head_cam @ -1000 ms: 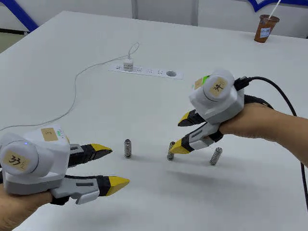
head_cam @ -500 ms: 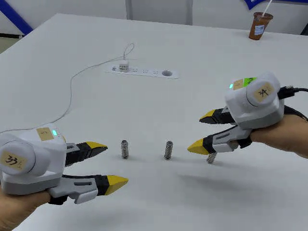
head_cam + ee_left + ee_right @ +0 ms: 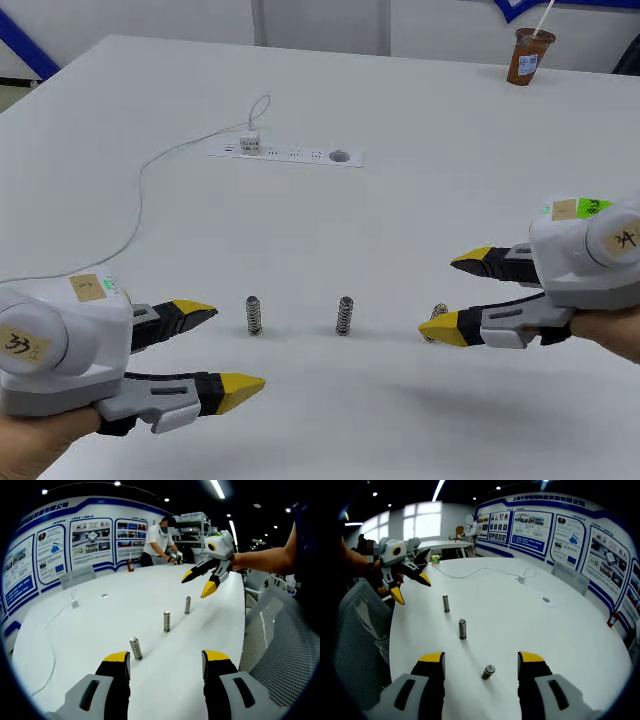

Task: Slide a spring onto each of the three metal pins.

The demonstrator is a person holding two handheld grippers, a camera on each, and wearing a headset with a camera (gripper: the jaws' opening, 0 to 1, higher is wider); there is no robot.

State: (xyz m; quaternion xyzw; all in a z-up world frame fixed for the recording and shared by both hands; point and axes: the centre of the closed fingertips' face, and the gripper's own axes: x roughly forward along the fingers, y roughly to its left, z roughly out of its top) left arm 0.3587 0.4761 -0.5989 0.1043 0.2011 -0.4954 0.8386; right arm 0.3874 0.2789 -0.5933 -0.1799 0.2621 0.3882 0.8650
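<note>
Three small metal springs stand upright in a row on the white table: left spring [image 3: 253, 315], middle spring [image 3: 345, 316], right spring [image 3: 437, 316]. The right one is partly hidden behind my right gripper's lower fingertip. My right gripper [image 3: 445, 293] is open and holds nothing, just right of that spring. My left gripper [image 3: 228, 347] is open and holds nothing, to the left of the row and nearer me. The left gripper view has the row [image 3: 167, 621] running away between its open gripper [image 3: 166, 660]. The nearest spring [image 3: 488, 672] lies between the right gripper's [image 3: 481, 657] open jaws.
A white power strip [image 3: 285, 154] with a plug and a long cable lies at the back of the table. A brown cup with a straw [image 3: 526, 55] stands at the far right edge. A mesh chair [image 3: 280, 630] is beside the table, and a person [image 3: 160, 542] stands far behind.
My right gripper has drawn back to the right and lower, from beside the middle spring to beside the right one. The left gripper has barely moved.
</note>
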